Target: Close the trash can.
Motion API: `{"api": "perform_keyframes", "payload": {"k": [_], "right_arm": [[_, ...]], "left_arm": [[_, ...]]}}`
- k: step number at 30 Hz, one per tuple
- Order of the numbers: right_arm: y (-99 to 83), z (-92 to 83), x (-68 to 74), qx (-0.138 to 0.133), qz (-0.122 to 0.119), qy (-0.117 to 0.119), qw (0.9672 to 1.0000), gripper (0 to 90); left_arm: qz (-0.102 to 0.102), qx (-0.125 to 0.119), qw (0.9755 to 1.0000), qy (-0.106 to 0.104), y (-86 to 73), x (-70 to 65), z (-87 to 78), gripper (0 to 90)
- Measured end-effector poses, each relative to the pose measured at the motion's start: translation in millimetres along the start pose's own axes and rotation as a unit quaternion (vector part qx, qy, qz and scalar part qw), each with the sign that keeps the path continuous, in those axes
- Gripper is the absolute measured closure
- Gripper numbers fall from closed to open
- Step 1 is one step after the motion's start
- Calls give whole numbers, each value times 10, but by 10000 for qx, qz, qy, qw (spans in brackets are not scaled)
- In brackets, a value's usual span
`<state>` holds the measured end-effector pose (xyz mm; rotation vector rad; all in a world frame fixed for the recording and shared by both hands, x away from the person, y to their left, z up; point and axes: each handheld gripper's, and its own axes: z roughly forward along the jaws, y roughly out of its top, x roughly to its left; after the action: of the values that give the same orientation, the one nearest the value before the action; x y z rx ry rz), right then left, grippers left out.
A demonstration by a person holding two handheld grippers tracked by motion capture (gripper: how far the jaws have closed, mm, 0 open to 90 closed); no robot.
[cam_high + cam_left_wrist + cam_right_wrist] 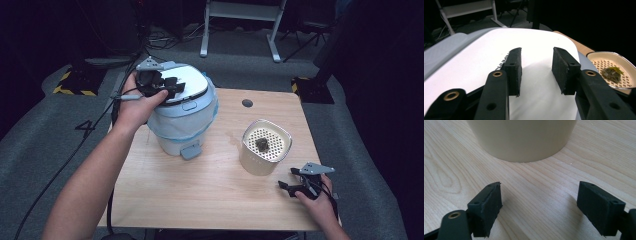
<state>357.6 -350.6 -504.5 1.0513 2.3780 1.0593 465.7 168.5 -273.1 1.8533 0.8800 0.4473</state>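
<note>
Looking along 2 black jaws of the left gripper (536, 72), standing apart with nothing between the pads. Just over the white lid (474, 62) of a bin, its dark lettering partly hidden behind one jaw. At the far right, a cream container (599, 55) with a perforated insert (602, 64), bearing a dark greenish clump (612, 73). Beyond, wooden table edge (576, 45), dark floor and a white frame (469, 8).
</note>
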Motion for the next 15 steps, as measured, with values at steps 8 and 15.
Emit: {"api": "perform_keyframes", "payload": {"k": [8, 15], "right_arm": [[0, 0, 0, 1, 0, -1, 10000, 203], [0, 0, 0, 2, -2, -2, 10000, 203]], "left_arm": [[168, 145, 9998, -7, -12, -72, 32, 736], [85, 299, 9992, -250, 4, -106, 24, 899]]}}
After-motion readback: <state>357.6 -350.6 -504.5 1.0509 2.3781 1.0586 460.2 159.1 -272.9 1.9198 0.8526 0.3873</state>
